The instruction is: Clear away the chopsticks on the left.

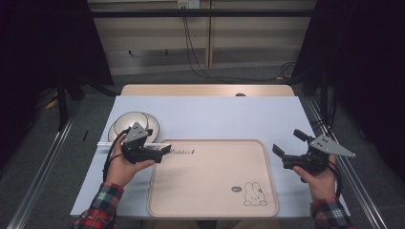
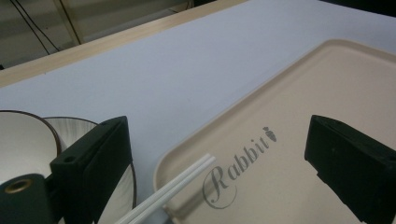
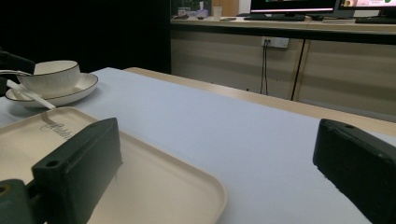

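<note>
Chopsticks [image 2: 173, 189], white and paired, were laid across the tray's [image 1: 212, 205] left rim, just beside the bowl [image 3: 51, 72], seemingly untouched. Left gripper [image 1: 160, 151] above them and right gripper [image 1: 286, 145] beyond the tray's right edge were held wide-jawed.

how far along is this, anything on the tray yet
Barely begun. Done: nothing lies fully on the tray; only the tips of the white chopsticks overlap its corner. In hand: the left gripper hovers open over those chopsticks, gripping nothing. The right gripper waits open beside the tray. Left: the bowl sits on its plate, off the tray.
</note>
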Demonstrator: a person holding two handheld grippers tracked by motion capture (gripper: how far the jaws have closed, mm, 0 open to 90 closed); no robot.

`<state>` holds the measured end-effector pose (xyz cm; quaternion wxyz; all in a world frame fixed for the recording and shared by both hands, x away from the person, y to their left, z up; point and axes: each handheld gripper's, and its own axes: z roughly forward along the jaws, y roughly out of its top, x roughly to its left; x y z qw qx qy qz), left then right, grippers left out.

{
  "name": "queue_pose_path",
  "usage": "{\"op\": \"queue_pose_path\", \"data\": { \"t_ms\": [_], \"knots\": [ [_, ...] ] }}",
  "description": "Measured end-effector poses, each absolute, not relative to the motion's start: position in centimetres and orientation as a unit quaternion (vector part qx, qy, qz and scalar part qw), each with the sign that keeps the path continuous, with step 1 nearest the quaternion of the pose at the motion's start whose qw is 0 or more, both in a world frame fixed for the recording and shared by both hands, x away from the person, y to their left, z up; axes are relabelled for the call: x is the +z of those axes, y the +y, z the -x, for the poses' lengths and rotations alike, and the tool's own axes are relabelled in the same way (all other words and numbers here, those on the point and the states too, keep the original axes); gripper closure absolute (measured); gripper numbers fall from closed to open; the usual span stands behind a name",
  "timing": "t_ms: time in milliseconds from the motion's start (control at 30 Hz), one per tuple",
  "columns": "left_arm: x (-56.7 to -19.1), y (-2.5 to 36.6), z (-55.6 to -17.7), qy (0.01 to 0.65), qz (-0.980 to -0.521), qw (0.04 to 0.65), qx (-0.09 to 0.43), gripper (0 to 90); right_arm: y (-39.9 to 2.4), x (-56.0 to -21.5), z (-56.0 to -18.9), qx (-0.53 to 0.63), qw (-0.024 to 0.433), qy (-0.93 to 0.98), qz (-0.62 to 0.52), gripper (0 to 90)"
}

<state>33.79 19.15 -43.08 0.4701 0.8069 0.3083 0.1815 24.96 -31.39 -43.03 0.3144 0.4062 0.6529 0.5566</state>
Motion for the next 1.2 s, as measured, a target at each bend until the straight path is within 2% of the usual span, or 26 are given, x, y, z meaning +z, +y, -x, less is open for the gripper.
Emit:
{"op": "queue_pose_path", "data": {
  "t_ms": [467, 667, 833, 1200],
  "knots": [
    [-43.1, 18.6, -34.8, 0.285, -0.847, 0.419, 0.163, 11.8, -31.4, -43.0, -24.9, 0.555, 0.316, 0.655, -0.404, 0.8],
    [-43.3, 18.4, -35.1, 0.277, -0.857, 0.402, 0.164, 19.2, -31.4, -43.0, -24.9, 0.553, 0.317, 0.656, -0.405, 0.8],
    [-43.2, 18.6, -35.5, 0.254, -0.872, 0.386, 0.164, 29.3, -31.5, -43.0, -24.8, 0.552, 0.316, 0.656, -0.406, 0.8],
    [-43.0, 18.0, -36.0, 0.211, -0.905, 0.335, 0.157, 39.0, -31.5, -43.0, -24.8, 0.551, 0.315, 0.658, -0.405, 0.9]
  ]
}}
